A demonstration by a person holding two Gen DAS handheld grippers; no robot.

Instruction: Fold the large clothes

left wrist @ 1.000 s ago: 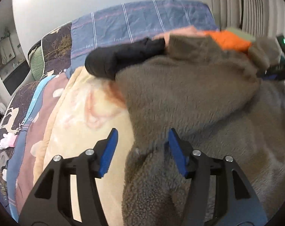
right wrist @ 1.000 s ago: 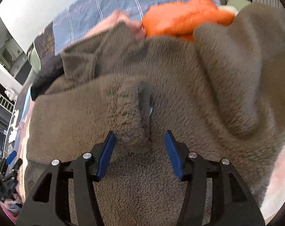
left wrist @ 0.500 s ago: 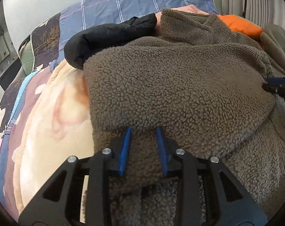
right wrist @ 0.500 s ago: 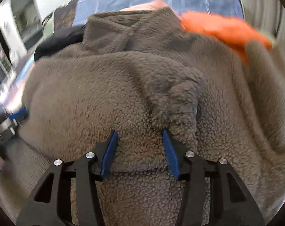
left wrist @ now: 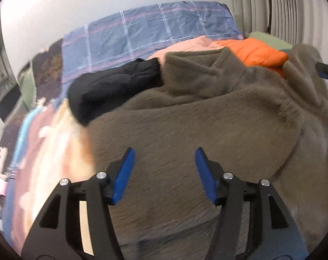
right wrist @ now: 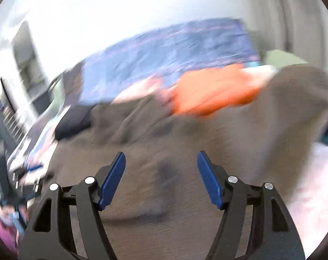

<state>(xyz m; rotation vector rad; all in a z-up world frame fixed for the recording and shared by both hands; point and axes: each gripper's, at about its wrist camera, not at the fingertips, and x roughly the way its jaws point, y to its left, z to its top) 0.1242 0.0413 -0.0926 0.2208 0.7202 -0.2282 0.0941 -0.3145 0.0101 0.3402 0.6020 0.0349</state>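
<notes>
A large grey-brown fleece jacket lies spread on the bed, its collar at the far end. It also fills the blurred right wrist view. My left gripper is open and empty, held just above the jacket's near left part. My right gripper is open and empty above the jacket's middle. Part of the right gripper shows at the right edge of the left wrist view.
A black garment lies at the jacket's far left. An orange puffer jacket and a pink garment lie behind the collar. A blue plaid quilt covers the bed's head. A peach blanket lies left. Curtains hang at the right.
Both grippers have opened wide and let go of the fleece they pinched half a second ago. Both have pulled back and up; the right wrist view is blurred by motion.
</notes>
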